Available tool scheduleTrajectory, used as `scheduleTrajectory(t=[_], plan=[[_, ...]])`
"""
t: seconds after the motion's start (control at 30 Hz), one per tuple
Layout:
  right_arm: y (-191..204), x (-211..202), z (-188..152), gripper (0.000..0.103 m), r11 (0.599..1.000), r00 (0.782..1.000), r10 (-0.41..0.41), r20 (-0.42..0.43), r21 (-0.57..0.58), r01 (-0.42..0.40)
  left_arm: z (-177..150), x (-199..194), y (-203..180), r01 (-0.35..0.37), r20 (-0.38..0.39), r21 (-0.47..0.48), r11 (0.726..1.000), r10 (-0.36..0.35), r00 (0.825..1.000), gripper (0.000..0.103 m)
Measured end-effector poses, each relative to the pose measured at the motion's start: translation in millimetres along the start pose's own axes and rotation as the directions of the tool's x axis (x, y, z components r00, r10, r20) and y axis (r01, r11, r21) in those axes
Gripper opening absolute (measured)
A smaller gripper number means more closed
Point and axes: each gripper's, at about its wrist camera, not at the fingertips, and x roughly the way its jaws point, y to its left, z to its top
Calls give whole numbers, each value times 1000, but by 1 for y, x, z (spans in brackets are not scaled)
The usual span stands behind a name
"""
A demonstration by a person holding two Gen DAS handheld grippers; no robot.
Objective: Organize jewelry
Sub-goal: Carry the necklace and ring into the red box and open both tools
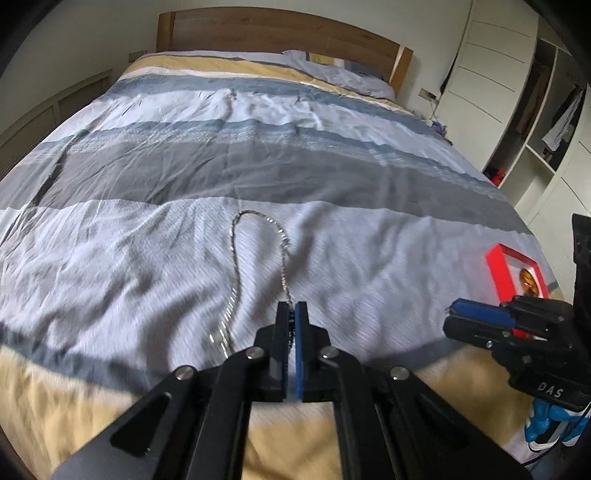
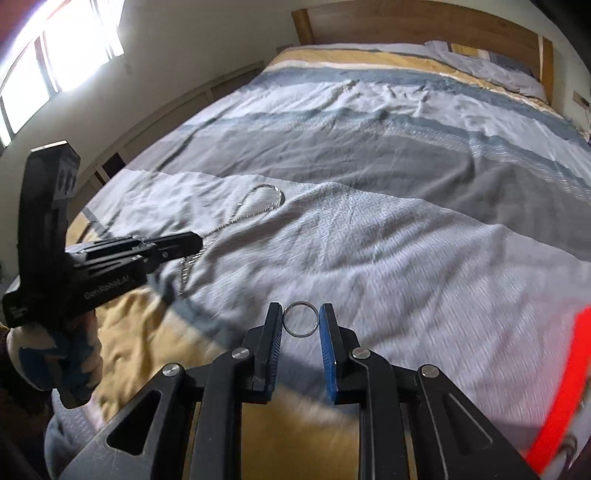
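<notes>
**Chain in one gripper, ring in the other, over the foot of the bed**

Both hand-held grippers hang over the near end of the bed, above the striped duvet (image 1: 155,258). The left gripper (image 1: 291,314) has its fingers pressed right together, pinching one end of a silver chain (image 1: 258,229) between the pads. From that pinch the chain runs away up the duvet, bends in a loop on the pale band of cloth, and comes back down to trail loose beside the gripper near the bed's foot edge.

The right gripper (image 2: 301,321) is only partly closed, its two pads bearing on either side of a thin metal ring (image 2: 301,319). The ring stands face-on between the fingertips, clear of the cloth below.

Off toward the right-hand edge of the bed lies a red box (image 1: 517,269), open side up, with something round and golden inside; what it is I cannot make out. It sits just behind the right gripper as seen from the left one. A gloved hand (image 2: 55,354) grips the left tool's handle. At the far end are the wooden headboard (image 1: 280,33) and a pillow (image 1: 343,74).
</notes>
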Motion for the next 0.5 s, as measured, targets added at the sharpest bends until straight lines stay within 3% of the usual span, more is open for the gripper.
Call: scheduleTrajectory(t=[0.5], plan=[[18, -121, -64, 20, 999, 994, -35, 99, 39, 31, -44, -107, -61, 78, 71, 23, 997, -80, 994, 2]])
